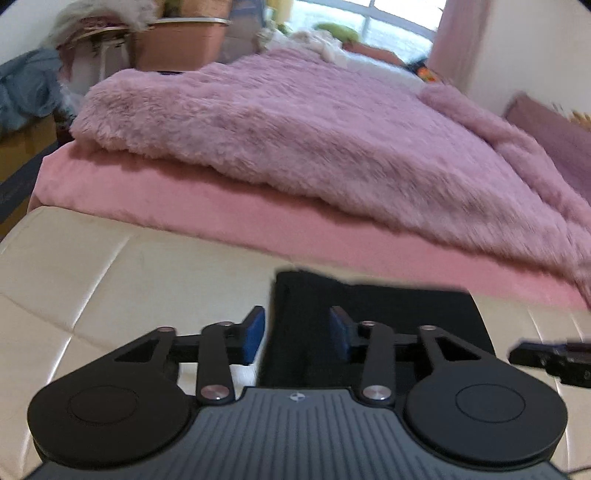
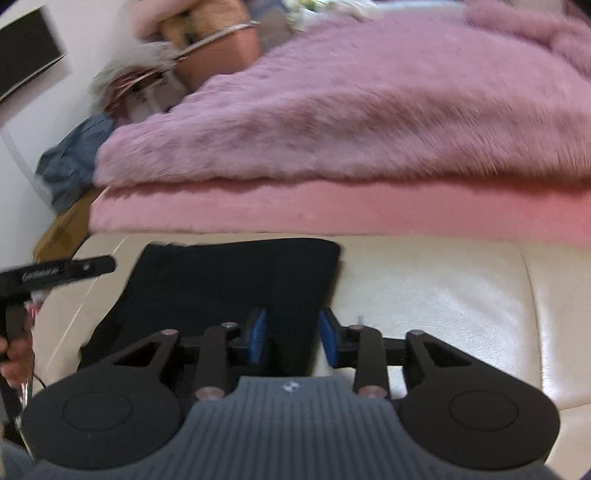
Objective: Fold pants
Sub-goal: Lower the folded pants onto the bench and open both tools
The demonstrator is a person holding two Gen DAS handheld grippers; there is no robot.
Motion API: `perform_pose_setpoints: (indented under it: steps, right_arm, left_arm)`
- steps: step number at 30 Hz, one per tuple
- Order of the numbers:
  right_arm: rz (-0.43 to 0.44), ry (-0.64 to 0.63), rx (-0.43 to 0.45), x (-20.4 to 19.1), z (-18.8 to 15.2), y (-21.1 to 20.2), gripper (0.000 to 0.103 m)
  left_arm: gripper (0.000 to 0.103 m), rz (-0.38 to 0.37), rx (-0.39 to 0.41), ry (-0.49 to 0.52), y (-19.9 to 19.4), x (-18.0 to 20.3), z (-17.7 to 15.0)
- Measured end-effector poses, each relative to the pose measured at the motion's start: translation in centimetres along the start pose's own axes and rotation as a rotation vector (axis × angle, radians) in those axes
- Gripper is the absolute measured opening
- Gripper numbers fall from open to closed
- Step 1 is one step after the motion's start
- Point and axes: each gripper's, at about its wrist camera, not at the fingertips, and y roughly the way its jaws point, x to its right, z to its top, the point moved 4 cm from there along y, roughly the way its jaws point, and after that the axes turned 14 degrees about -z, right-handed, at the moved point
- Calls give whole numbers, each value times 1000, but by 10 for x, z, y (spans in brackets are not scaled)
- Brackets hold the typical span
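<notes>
1. Black pants (image 2: 236, 288), folded into a compact rectangle, lie flat on a cream leather bench (image 2: 436, 295) at the foot of a bed.
2. The left gripper (image 1: 297, 328) hangs over the pants' left edge, its blue pads (image 1: 255, 332) partly apart; the dark cloth shows in the gap below, but neither pad presses on it.
3. The right gripper (image 2: 291, 332) hangs over the pants' right edge, its blue pads (image 2: 258, 336) likewise partly apart and clamped on nothing.
4. In the right wrist view the left gripper juts in from the left border over the bench's near corner, and part of a hand (image 2: 14, 354) grips its handle.
5. In the left wrist view the tip of the right gripper (image 1: 550, 356) shows at the right border, just beside the pants (image 1: 388, 314).
6. Beyond the bench a pink sheet (image 1: 184, 199) covers the mattress, with a fluffy mauve blanket (image 1: 314, 140) heaped on top.
7. A blue-grey garment (image 2: 70, 162) lies crumpled on the floor beside the bed, near the wall.
8. A window (image 1: 369, 26) lights the far end of the room; both views are blurred.
</notes>
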Motion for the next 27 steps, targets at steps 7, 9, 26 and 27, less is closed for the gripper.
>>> perform_pose_setpoints:
  steps: [7,9,26,27]
  right_arm:
    - [-17,-147,2,-34,-46,-23,22]
    - [-41,-157,-13,-36,-56,-17,22]
    - [-88,-149,85,-36,-34,-75,38]
    - [-85,-146,115,-36,-31,-89,38]
  left_arm:
    - [31,38,-91,6,-6,7,-45]
    - [31,50,-106,-20,-3,-2,-53]
    - [43,127,28,51,-62,38,-35]
    - [47,131,55,70,-72,48,-32]
